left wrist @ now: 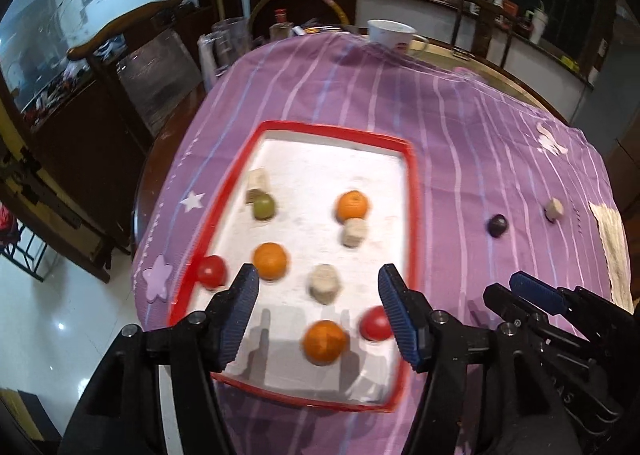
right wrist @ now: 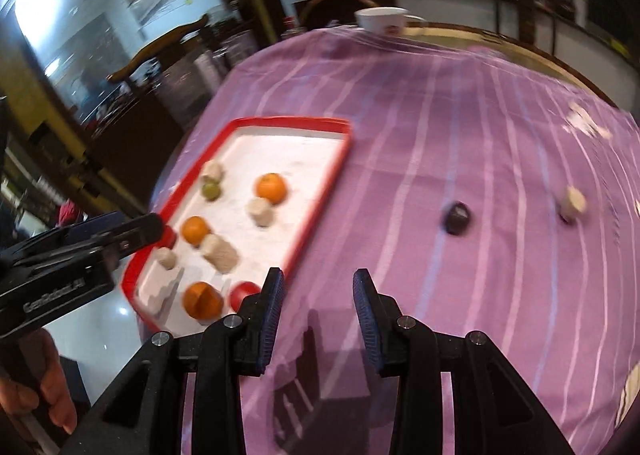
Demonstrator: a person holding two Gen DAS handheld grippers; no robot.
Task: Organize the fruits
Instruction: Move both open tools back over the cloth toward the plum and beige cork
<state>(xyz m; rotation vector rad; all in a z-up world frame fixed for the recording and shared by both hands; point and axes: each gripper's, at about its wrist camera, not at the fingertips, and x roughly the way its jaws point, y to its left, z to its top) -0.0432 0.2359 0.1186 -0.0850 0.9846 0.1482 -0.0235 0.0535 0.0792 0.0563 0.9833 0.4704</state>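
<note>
Sitting inside a red-rimmed white tray [left wrist: 412, 191] on a purple striped cloth [left wrist: 460, 127] are most of the fruits: three oranges [left wrist: 270, 261], two red tomato-like fruits [left wrist: 211, 271] and one green fruit [left wrist: 263, 207], round and a little blurred. Pale beige blocks [left wrist: 325, 283] lie among them; one touches the far orange, another sits just behind the green fruit. Out on the cloth, well apart from the tray, rest a dark purple fruit [right wrist: 457, 217] and, farther right, another beige block [right wrist: 573, 202].

Above the tray's near end hangs the left gripper [left wrist: 318, 295], jaws about half apart and empty, an orange and a tomato showing below the gap. Beside the tray, over bare cloth, the right gripper [right wrist: 319, 295] stands narrowly parted with nothing between its pads. A white cup [left wrist: 390, 35] stands at the far table edge, and dark wooden chairs [left wrist: 120, 35] crowd the left.
</note>
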